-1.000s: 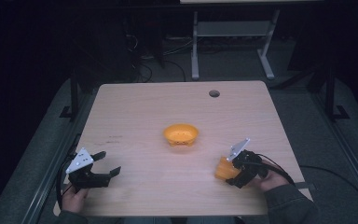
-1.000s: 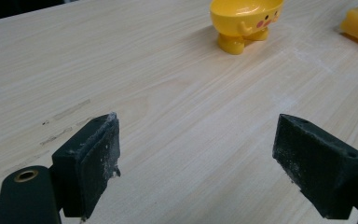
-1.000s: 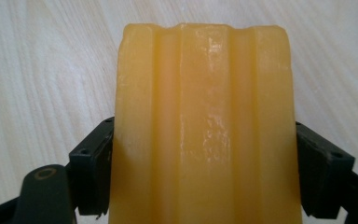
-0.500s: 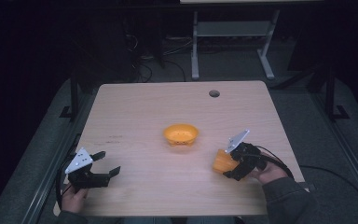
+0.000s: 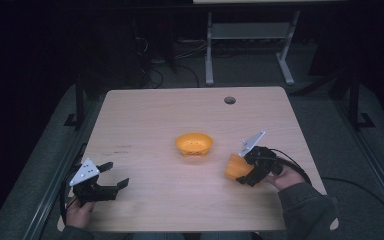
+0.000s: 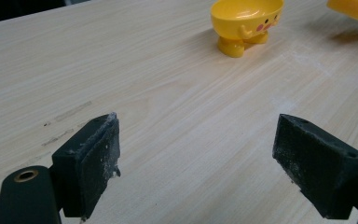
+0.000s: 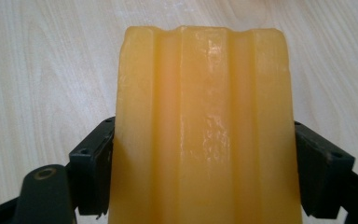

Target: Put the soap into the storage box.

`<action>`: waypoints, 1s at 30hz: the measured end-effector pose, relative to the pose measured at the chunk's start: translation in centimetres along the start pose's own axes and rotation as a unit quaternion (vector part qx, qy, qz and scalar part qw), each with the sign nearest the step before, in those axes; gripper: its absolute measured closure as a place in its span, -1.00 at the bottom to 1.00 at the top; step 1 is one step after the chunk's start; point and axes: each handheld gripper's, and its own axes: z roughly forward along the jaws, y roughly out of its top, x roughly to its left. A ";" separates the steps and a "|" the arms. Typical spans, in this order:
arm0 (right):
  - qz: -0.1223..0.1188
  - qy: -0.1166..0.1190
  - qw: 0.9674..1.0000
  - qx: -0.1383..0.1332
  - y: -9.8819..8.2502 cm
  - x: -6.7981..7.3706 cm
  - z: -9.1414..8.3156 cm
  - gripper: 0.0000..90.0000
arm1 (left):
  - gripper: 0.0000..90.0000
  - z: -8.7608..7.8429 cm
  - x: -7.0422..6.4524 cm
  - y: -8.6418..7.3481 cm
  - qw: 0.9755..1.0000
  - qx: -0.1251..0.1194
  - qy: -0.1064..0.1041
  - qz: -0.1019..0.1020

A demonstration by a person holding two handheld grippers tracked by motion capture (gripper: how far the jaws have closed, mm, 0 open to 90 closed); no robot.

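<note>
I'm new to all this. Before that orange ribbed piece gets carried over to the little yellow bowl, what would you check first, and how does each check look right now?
1. Right gripper clamped on the orange ribbed block, a jaw on each side: ok.
2. Block lifted off the table: cannot tell.
3. Yellow bowl upright, mouth up: ok.
4. Bowl empty: cannot tell.
5. Bare table between block and bowl: ok.
6. Left gripper open, well away from the bowl: ok.

Pale wood-grain table (image 5: 145, 120); yellow bowl (image 6: 246, 19) with pink cheek marks; ridged block (image 7: 205, 130), seemingly orange
</note>
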 end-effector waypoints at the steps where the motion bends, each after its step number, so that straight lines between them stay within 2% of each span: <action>1: 0.000 0.000 1.000 0.000 0.0 0.0 0.0 -0.54 | -0.68 0.0 0.0 0.0 1.000 0.000 0.000 0.000; 30: -0.015 0.010 1.000 -0.001 3.1 -1.5 0.4 -0.54 | -0.68 0.0 0.0 0.0 1.000 -0.002 0.000 -0.003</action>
